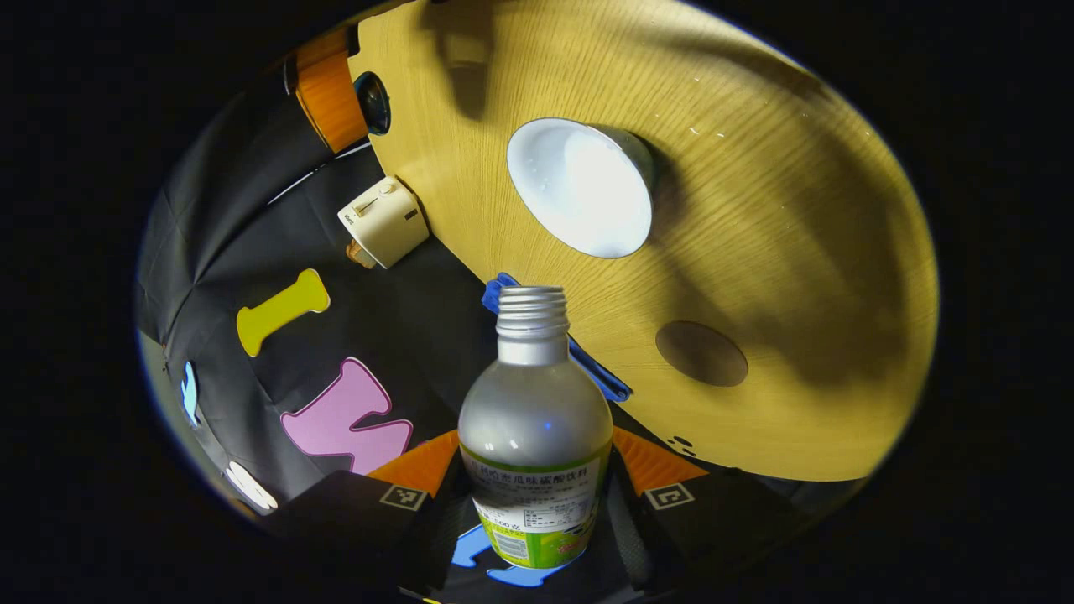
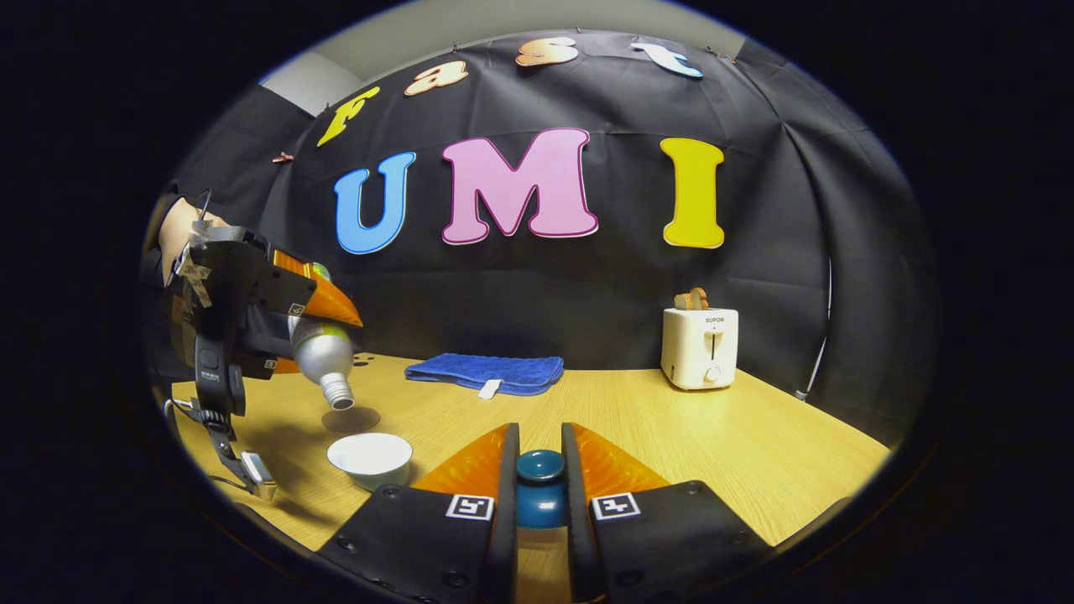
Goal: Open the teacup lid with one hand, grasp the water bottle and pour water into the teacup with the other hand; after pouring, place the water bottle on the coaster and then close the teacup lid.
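Right gripper view: over the table point(image 2: 671, 419), the left gripper point(image 2: 277, 323) tips the bottle point(image 2: 323, 356) mouth-down near the open cup point(image 2: 370, 459), its fingers pinching the bottle's body. The mouth looks to hang behind the cup rather than squarely above it, though the fisheye makes that hard to judge; if so, water could land on the wood or on the coaster point(image 2: 351, 419) just beyond. A steeper tilt could also let the smooth bottle slide in the grip. No stream can be made out.

Nearer the lens, the right gripper point(image 2: 539, 474) holds the lid point(image 2: 539, 482) by its knob, fingers closed on it, well clear of the cup. Lowering it early would block the pour.

Along the back lie a folded blue towel point(image 2: 487, 372) and a toaster point(image 2: 699, 346), both well apart from the work.

In the left gripper view, the bottle point(image 1: 534, 419) points at the cup point(image 1: 581, 186), with the coaster point(image 1: 701, 353) bare between them and to one side. Small droplets point(image 1: 705, 132) appear to dot the wood beyond the cup.
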Demonstrator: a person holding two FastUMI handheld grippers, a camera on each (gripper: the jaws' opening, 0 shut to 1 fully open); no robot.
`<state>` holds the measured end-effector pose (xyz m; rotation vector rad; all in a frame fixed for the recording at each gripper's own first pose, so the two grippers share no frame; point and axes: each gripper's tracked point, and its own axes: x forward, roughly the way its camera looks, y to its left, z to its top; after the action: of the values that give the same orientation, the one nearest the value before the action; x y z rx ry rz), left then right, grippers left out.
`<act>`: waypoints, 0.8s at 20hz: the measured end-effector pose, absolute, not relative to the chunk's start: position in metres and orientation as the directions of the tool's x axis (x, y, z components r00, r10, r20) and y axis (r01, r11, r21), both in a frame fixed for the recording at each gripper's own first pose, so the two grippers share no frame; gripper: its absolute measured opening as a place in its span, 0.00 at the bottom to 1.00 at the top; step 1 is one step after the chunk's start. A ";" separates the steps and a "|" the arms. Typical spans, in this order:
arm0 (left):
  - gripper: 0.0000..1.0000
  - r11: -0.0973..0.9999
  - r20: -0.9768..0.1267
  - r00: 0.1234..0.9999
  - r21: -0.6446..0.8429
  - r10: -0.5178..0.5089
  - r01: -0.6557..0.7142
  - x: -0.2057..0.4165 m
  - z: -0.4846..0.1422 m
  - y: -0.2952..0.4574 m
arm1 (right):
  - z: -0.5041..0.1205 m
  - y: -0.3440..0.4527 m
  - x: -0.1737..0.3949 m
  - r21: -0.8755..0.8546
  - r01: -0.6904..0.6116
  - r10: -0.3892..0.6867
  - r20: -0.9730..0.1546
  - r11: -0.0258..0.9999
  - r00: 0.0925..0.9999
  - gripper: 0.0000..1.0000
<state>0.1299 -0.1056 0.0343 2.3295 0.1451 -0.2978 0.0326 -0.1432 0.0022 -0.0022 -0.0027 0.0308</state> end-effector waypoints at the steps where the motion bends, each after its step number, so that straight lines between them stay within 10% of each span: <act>1: 0.78 -0.698 -0.258 0.966 0.689 0.015 0.195 0.130 0.034 -0.105 | 0.002 -0.144 0.032 -0.002 -0.031 0.031 0.003 1.000 1.000 0.28; 9: 0.78 -0.506 -0.201 0.979 0.849 -0.045 0.151 0.120 0.045 -0.102 | 0.003 -0.144 0.033 -0.002 -0.031 0.031 0.002 1.000 1.000 0.28; 16: 0.78 0.263 -0.104 0.991 0.957 -0.081 0.122 0.103 0.067 -0.081 | 0.002 -0.143 0.033 -0.002 -0.031 0.031 0.002 1.000 1.000 0.28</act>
<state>0.1027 -0.0810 0.0671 1.2980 0.0363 -0.1378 0.0335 -0.1430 0.0020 -0.0019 -0.0023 0.0305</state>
